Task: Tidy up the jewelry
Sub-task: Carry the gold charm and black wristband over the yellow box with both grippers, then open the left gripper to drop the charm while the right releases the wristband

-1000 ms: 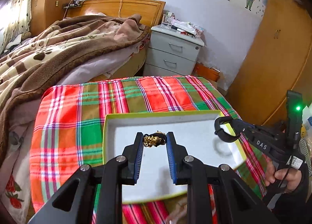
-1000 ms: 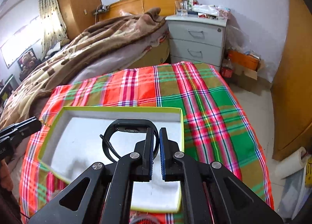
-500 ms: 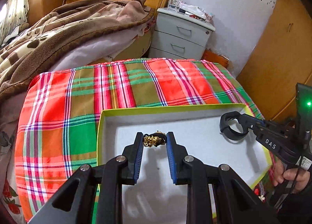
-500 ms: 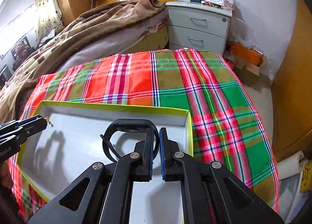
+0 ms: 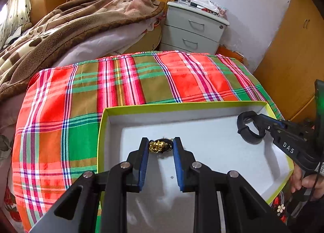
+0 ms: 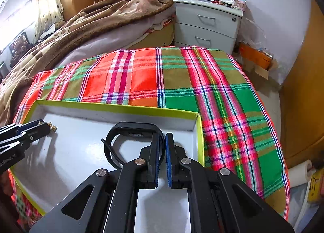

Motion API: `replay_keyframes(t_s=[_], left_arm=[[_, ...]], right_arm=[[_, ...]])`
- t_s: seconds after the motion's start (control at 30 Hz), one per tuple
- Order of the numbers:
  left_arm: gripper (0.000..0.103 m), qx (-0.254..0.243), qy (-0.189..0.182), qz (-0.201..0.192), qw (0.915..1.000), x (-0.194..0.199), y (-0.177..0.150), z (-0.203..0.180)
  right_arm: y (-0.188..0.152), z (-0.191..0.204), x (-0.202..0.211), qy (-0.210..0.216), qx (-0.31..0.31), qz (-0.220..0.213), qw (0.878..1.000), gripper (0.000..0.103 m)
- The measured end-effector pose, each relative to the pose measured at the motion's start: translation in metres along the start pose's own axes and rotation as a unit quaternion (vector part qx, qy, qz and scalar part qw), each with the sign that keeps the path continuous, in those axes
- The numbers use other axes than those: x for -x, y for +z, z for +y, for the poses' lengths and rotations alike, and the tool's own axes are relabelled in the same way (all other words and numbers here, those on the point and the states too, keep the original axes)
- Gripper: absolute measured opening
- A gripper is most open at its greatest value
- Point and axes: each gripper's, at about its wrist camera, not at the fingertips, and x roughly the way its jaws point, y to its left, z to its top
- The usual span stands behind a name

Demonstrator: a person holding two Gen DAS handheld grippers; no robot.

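Observation:
A shallow white box with a lime-green rim (image 5: 182, 106) (image 6: 113, 106) lies on the plaid cloth. My left gripper (image 5: 161, 145) (image 6: 43, 126) hangs low over the box's left half. A gold beaded bracelet (image 5: 159, 146) (image 6: 51, 126) on a dark cord spans the gap between its blue pads. The jaws are opening, and the bracelet still touches both pads. My right gripper (image 6: 162, 138) (image 5: 261, 129) is over the box's right half, shut on the strap of a black smart band (image 6: 131, 130) (image 5: 248, 131), whose loop sticks out to the left of the fingers.
A red-and-green plaid cloth (image 5: 121, 83) covers the surface under the box. Behind it are a bed with a brown blanket (image 5: 70, 28) and a grey nightstand (image 5: 194, 28). A wooden wardrobe (image 5: 293, 50) stands at the right. A person's hand (image 5: 307, 182) holds the right gripper.
Both grippers have come down toward the box, which now fills more of each view. The left jaws stand slightly wider around the bracelet. The right grip on the band is unchanged.

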Motion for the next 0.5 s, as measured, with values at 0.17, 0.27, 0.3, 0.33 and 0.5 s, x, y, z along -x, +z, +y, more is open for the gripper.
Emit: replay_keyframes(t_s=[0.17, 0.27, 0.3, 0.33, 0.5], left_arm=[[0.035, 0.001, 0.004, 0.003, 1.0000, -0.001, -0.001, 0.001], [0.038, 0.002, 0.001, 0.003, 1.0000, 0.000, 0.000, 0.001], [0.039, 0.002, 0.002, 0.003, 1.0000, 0.000, 0.000, 0.002], [0.041, 0.004, 0.002, 0.002, 1.0000, 0.001, 0.000, 0.002], [0.053, 0.012, 0.004, -0.014, 0.9998, 0.014, -0.002, 0.004]], right_arm=[[0.000, 0.000, 0.000, 0.001, -0.004, -0.001, 1.000, 0.006], [0.000, 0.000, 0.000, 0.007, -0.006, -0.003, 1.000, 0.010], [0.000, 0.000, 0.002, 0.010, -0.008, -0.006, 1.000, 0.014], [0.000, 0.000, 0.003, 0.011, -0.008, -0.009, 1.000, 0.017], [0.001, 0.002, 0.014, 0.019, -0.005, -0.026, 0.999, 0.018]])
